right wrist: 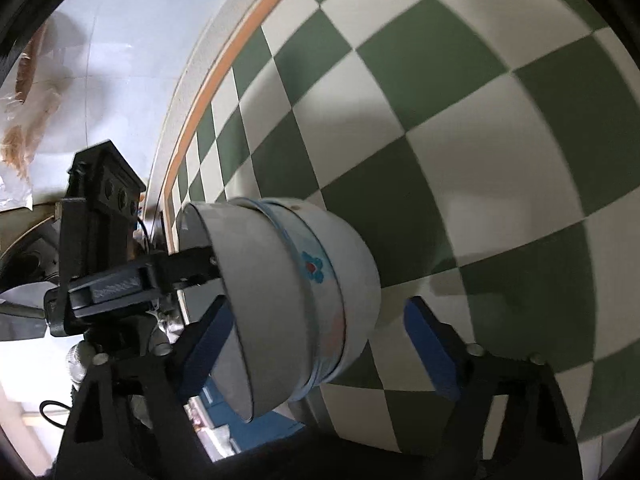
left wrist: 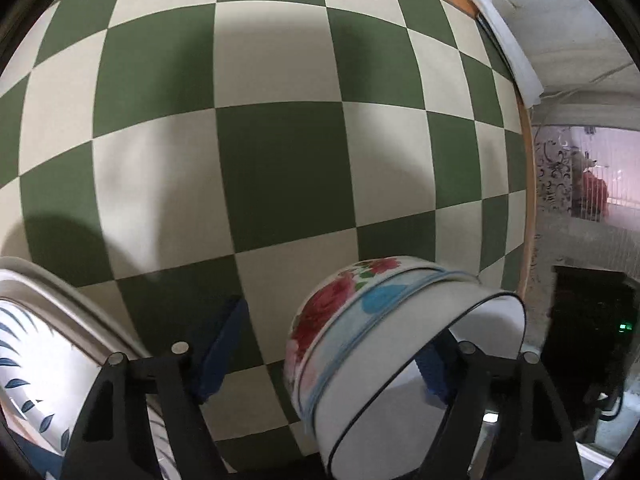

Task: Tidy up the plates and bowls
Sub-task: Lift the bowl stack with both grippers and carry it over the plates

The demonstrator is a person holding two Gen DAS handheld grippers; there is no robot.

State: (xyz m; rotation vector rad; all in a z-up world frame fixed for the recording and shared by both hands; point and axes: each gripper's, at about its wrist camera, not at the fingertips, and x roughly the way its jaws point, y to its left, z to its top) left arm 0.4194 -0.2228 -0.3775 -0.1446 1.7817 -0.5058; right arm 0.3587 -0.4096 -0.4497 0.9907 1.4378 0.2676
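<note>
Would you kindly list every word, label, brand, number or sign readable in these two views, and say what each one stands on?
None can be read.
The left gripper body carries raised lettering in the right wrist view, too blurred to read.
The bowl bears only painted red roses and blue shapes, no text.
The plate shows a blue leaf pattern, no text.
The checkered tabletop has no markings.
A green light glows on a dark device, no label legible.

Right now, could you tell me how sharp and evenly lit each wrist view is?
Left wrist view: sharp, soft shadows pooling across the checkered cloth, squares bulging from fisheye. Right wrist view: slight motion blur on the bowl, bright washed-out wall at left.
</note>
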